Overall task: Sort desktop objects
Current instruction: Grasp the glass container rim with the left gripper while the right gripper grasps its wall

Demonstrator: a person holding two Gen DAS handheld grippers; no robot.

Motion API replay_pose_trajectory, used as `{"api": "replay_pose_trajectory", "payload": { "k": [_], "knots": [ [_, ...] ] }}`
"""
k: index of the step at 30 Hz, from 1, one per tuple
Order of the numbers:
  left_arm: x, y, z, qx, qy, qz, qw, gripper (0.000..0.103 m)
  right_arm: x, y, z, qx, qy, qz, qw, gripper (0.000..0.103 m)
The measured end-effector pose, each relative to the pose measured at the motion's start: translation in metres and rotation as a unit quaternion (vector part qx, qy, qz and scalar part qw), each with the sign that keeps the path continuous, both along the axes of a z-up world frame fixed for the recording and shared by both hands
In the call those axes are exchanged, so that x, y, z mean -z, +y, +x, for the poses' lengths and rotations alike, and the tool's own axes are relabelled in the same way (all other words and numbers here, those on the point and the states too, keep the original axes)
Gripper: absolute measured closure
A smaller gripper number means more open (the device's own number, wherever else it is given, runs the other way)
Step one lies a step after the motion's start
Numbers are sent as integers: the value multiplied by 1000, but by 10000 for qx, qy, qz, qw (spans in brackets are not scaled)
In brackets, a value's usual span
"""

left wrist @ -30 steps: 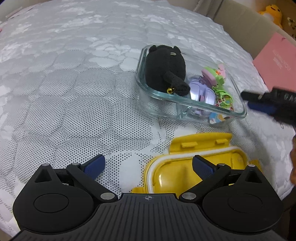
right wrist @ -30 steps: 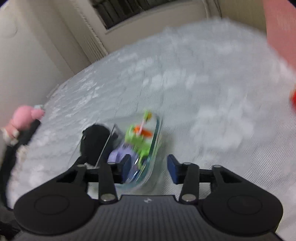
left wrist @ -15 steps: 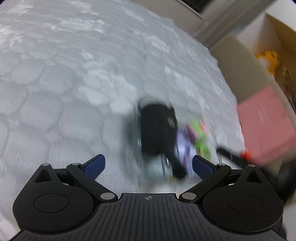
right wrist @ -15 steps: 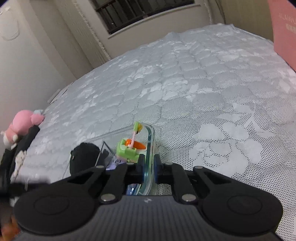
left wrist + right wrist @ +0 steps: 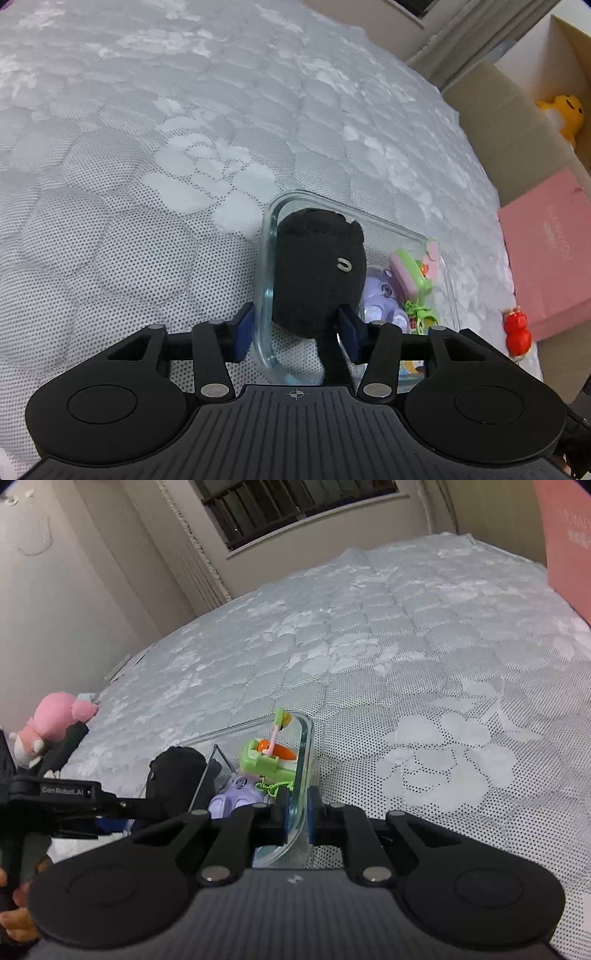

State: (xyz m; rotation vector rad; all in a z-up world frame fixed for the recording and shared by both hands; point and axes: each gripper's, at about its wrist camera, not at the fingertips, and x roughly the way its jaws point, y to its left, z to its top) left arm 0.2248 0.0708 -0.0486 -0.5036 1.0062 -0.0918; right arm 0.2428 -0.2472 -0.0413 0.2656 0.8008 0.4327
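The glass container (image 5: 369,229) sits low and a little right of centre in the left wrist view, resting on a grey quilted mattress (image 5: 147,184), and it is divided into two compartments. The left compartment holds a black plush toy (image 5: 317,273); the right one holds a purple toy (image 5: 384,295) with a green and pink trinket (image 5: 410,269) on top of it. The left claw (image 5: 295,328) has come to its tightest and straddles the near-left end of the container, one blue pad outside the glass wall and the other inside, against the plush or the divider behind it; I cannot tell which it presses on. In the right wrist view the right claw (image 5: 297,812) is nearly closed, pinching the container's right-hand wall between its pads just below the green trinket. So both claws seem to have the container by opposite ends, probably to lift or shift it. The risk is in the glass: it is smooth and heavy, the pads hold only thin rims, and an uneven lift could tilt it and tip the light toys out. The soft mattress gives no firm base if it slips. A pink box (image 5: 546,251) and a small red figure (image 5: 517,332) lie off to the right, well apart.
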Motion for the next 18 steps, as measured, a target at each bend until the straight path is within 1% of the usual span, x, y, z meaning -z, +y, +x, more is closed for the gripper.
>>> {"api": "replay_pose_trajectory", "payload": {
  "k": [2, 3, 4, 5, 6, 7, 8, 9, 10, 11, 12, 13, 14, 15, 17, 18],
  "knots": [
    [-2, 1, -4, -22, -13, 14, 10000, 57, -2, 1, -5, -27, -78, -104, 9999, 95],
    [-3, 0, -7, -18, -38, 32, 10000, 60, -3, 1, -8, -70, -119, -96, 9999, 101],
    [-5, 0, -10, 10, -72, 23, 10000, 61, -6, -1, -11, -216, -116, 57, 9997, 103],
    [-6, -1, -12, 35, -67, -12, 10000, 61, -8, -2, -12, -442, -12, 342, 9984, 103],
    [-7, -2, -13, 54, -36, -51, 10000, 61, -12, -1, -16, -539, 65, 477, 9974, 103],
    [-8, -3, -14, 73, -6, -89, 9999, 61, -17, 3, -22, -441, -33, 318, 9985, 103],
    [-7, -2, -14, 66, 40, -149, 9999, 61, -23, 7, -28, -338, -284, 56, 9990, 103],
    [-4, 0, -13, 35, 82, -213, 9997, 61, -29, 11, -33, -253, -553, -182, 9980, 100],
    [-2, 4, -12, -9, 110, -298, 9995, 61, -33, 11, -34, -163, -678, -319, 9971, 89],
    [-1, 7, -12, -34, 129, -385, 9992, 61, -34, 10, -32, -85, -663, -391, 9970, 80],
    [0, 8, -12, -31, 130, -440, 9989, 59, -33, 7, -27, 26, -602, -406, 9974, 58],
    [-1, 9, -12, -26, 97, -464, 9989, 58, -31, 2, -22, 189, -566, -355, 9976, 49],
    [-3, 9, -13, -22, 53, -463, 9989, 53, -30, -1, -15, 322, -566, -282, 9975, 49],
    [-4, 8, -13, -11, 14, -462, 9989, 43, -28, -4, -5, 375, -571, -211, 9974, 49],
    [-5, 6, -13, 24, -37, -497, 9988, 38, -22, -4, 19, 305, -480, -95, 9983, 49],
    [-4, 4, -13, 50, -36, -502, 9987, 38, -16, -4, 32, 246, -344, -10, 9991, 49]
  ]
}}
